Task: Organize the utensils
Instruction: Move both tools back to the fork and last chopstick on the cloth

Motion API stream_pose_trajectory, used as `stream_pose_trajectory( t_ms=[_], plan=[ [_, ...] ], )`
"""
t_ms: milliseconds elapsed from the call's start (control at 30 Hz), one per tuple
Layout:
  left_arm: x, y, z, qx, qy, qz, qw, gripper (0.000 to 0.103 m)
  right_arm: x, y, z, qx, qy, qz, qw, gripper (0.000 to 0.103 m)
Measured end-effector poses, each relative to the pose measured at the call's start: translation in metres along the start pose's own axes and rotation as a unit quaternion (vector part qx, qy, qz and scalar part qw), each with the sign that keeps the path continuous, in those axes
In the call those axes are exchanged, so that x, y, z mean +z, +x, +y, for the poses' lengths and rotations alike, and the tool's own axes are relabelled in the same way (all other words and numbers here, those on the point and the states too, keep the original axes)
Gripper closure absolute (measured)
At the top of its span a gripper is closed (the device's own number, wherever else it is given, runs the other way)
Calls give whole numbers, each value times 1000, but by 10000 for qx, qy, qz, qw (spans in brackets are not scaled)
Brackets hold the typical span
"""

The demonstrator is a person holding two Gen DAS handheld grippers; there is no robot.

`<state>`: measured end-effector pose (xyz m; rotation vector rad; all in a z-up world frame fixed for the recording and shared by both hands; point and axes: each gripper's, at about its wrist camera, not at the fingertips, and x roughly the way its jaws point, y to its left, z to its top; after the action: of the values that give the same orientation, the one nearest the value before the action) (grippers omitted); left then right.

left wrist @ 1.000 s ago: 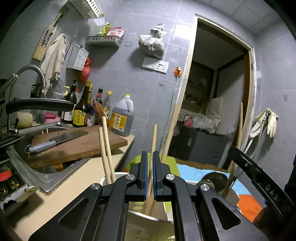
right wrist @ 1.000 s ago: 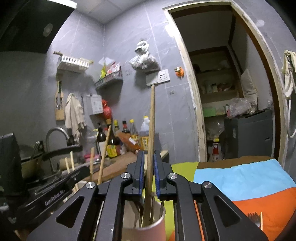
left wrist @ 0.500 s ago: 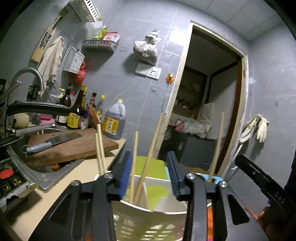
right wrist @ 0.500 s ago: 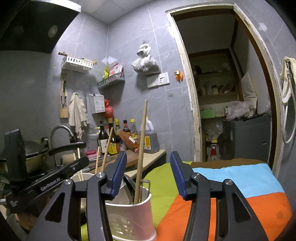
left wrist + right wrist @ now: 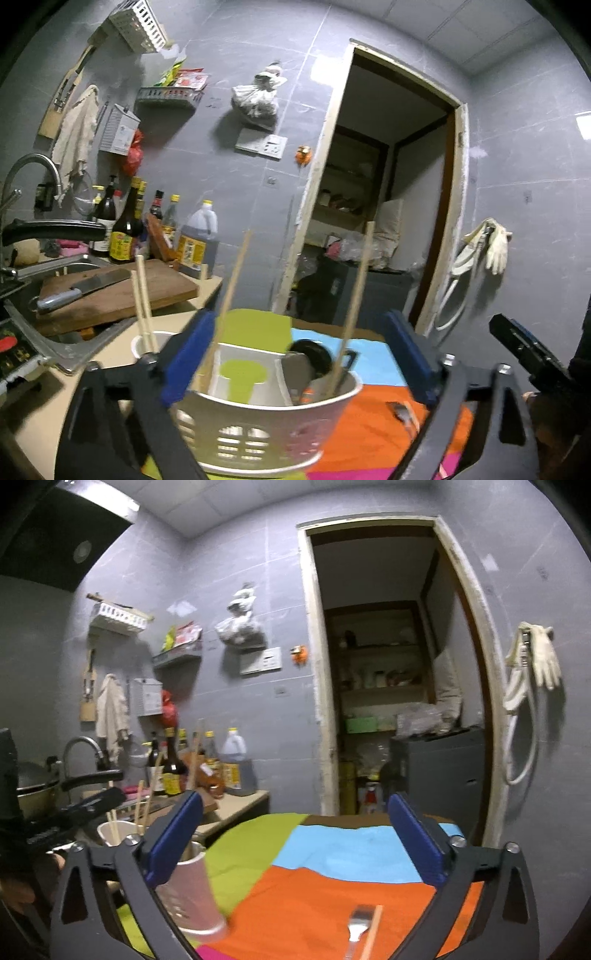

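Both of your grippers have spread wide since a second ago, when each was pinched shut on a chopstick; those sticks now stand free. Your left gripper [image 5: 299, 350] is fully open and holds nothing, its blue pads on either side of the white slotted utensil basket [image 5: 266, 432]. Two chopsticks [image 5: 354, 306] lean upright inside that basket, beside a dark round utensil head. A white cup [image 5: 146, 341] just left of the basket holds more chopsticks. Your right gripper [image 5: 293, 840] is likewise open and empty, and sits over the patchwork cloth [image 5: 317, 893]. The pink-white holder [image 5: 192, 893] stands by its left finger. A fork [image 5: 356, 928] and one chopstick [image 5: 371, 936] lie side by side on the orange patch near the bottom edge.
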<state>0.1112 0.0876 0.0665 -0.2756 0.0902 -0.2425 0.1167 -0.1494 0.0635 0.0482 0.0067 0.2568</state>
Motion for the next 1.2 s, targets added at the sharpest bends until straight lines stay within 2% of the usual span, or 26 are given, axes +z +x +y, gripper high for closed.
stream_pose_trajectory(
  t_ms=[200,400,533,700,833,1033,1133,1200],
  plan=[
    [-5,-1,-29,-364,83,24,9993,2,1,-11,-28,-350,-22,123,9993,0],
    [-22,8,-63,-622,382,314,9968,2,-9,-14,-49,-630,-109,506,9967,0],
    [-36,19,-79,-573,539,535,9955,2,-18,-16,-64,-756,-71,732,9944,0],
    [-51,40,-84,-298,514,1097,9922,2,-30,-12,-76,-918,3,1015,9906,0],
    [-65,56,-86,-117,511,1617,9854,2,-40,2,-83,-987,-18,1496,9838,0],
    [-81,69,-93,-33,664,2088,9757,2,-62,30,-93,-817,97,2449,9660,1],
    [-87,77,-96,46,738,2328,9697,2,-72,42,-98,-764,76,2879,9546,7],
    [-90,83,-98,78,778,2506,9649,2,-78,50,-99,-678,64,3137,9471,15]
  ],
)
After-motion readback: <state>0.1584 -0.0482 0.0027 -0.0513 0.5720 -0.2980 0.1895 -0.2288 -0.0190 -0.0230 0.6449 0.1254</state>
